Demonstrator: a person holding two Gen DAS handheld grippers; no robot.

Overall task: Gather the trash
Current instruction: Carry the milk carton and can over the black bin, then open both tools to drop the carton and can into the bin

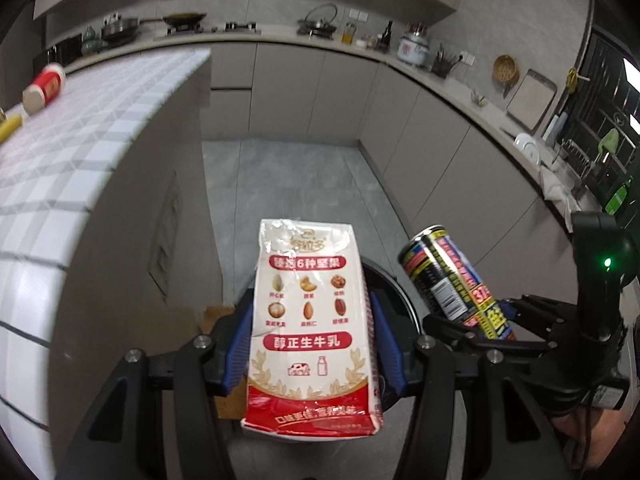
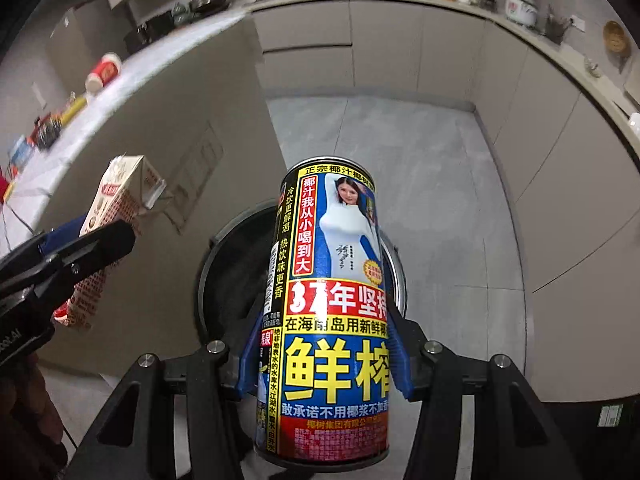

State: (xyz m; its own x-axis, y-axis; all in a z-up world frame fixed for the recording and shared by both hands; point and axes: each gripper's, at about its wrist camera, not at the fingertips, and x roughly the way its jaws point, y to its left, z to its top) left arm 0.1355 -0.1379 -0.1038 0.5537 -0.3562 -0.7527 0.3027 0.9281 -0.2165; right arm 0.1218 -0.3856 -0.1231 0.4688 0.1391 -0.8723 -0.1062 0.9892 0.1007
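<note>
My left gripper [image 1: 311, 300] is shut on a red-and-white milk carton [image 1: 310, 328], its blue pads pressing on both sides. To its right, my right gripper [image 1: 488, 320] is shut on a tall coconut-juice can [image 1: 452, 280]. In the right wrist view the can [image 2: 332, 240] stands upright between the blue pads of the right gripper [image 2: 325, 312]. The carton [image 2: 116, 200] and the left gripper [image 2: 92, 240] show at the left. A round black trash bin [image 2: 208, 264] sits on the floor right below the can, and its rim [image 1: 394, 284] shows behind the carton.
A white tiled island counter [image 1: 80, 140] rises at the left, with a red paper cup [image 1: 44, 88] lying on it and a yellow object [image 1: 10, 128]. Cabinets and a worktop with cookware [image 1: 320, 26] run along the back and right. Grey floor [image 1: 300, 176] lies between.
</note>
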